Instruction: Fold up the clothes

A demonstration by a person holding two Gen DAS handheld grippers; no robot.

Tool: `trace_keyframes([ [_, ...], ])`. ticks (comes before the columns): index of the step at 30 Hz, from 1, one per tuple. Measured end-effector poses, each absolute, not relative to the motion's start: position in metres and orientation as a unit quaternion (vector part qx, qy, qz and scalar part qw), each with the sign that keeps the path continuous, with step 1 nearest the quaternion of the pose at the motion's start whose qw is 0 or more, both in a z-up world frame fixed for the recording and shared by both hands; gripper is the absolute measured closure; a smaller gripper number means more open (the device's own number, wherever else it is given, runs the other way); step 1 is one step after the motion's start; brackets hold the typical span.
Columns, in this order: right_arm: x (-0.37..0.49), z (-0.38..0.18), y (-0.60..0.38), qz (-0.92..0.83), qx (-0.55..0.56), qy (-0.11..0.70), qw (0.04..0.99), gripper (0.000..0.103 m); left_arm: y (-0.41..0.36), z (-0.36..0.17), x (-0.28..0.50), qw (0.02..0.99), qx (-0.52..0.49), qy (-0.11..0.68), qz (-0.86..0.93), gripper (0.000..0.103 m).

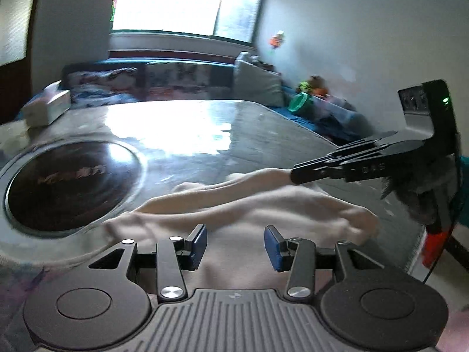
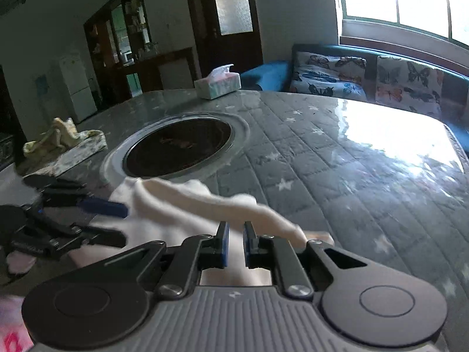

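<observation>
Cream cloth (image 1: 263, 205): my right tool (image 2: 234, 245) pinches its edge; left tool (image 1: 236, 248) apart. Draw flat across the surface (image 2: 337, 161), evenly.

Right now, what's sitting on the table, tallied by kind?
Cream garment: 1
Pale yellow cloth pile: 1
Tissue box: 1
Round inset hotplate: 1
Total: 4

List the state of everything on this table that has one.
Left gripper: open, fingers apart over the cloth.
Right gripper: fingers close together, cloth between them.
White garment: rumpled, one edge lifted.
Tissue box: open, tissue sticking out.
Yellow cloth: crumpled in a heap.
</observation>
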State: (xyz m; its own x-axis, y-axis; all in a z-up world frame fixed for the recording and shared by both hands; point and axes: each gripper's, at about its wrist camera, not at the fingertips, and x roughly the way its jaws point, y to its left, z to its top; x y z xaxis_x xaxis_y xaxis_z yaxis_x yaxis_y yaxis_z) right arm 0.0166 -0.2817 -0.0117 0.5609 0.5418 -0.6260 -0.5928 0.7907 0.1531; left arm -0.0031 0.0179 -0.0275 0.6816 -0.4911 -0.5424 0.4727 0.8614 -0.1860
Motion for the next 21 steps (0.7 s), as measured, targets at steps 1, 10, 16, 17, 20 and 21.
trace_keyframes([
  [1,0.023,-0.015,-0.276,0.320,-0.037,0.344,0.882,0.093,0.021,-0.028,-0.002,0.918,-0.020,0.302,-0.256,0.056],
  [10,0.055,-0.040,-0.257,0.278,-0.036,0.363,0.888,0.093,0.032,-0.034,-0.008,0.919,-0.037,0.314,-0.235,0.056],
  [16,0.035,-0.024,-0.229,0.337,-0.075,0.343,0.873,0.075,0.033,-0.033,-0.009,0.921,-0.044,0.312,-0.228,0.055],
  [17,0.032,-0.023,-0.222,0.350,-0.082,0.342,0.868,0.075,0.033,-0.033,-0.010,0.922,-0.043,0.310,-0.228,0.055],
  [20,0.031,-0.031,-0.202,0.364,-0.105,0.344,0.859,0.074,0.032,-0.034,-0.012,0.922,-0.036,0.309,-0.229,0.055],
  [21,0.033,-0.034,-0.195,0.364,-0.112,0.345,0.858,0.071,0.031,-0.034,-0.012,0.922,-0.034,0.310,-0.228,0.055],
])
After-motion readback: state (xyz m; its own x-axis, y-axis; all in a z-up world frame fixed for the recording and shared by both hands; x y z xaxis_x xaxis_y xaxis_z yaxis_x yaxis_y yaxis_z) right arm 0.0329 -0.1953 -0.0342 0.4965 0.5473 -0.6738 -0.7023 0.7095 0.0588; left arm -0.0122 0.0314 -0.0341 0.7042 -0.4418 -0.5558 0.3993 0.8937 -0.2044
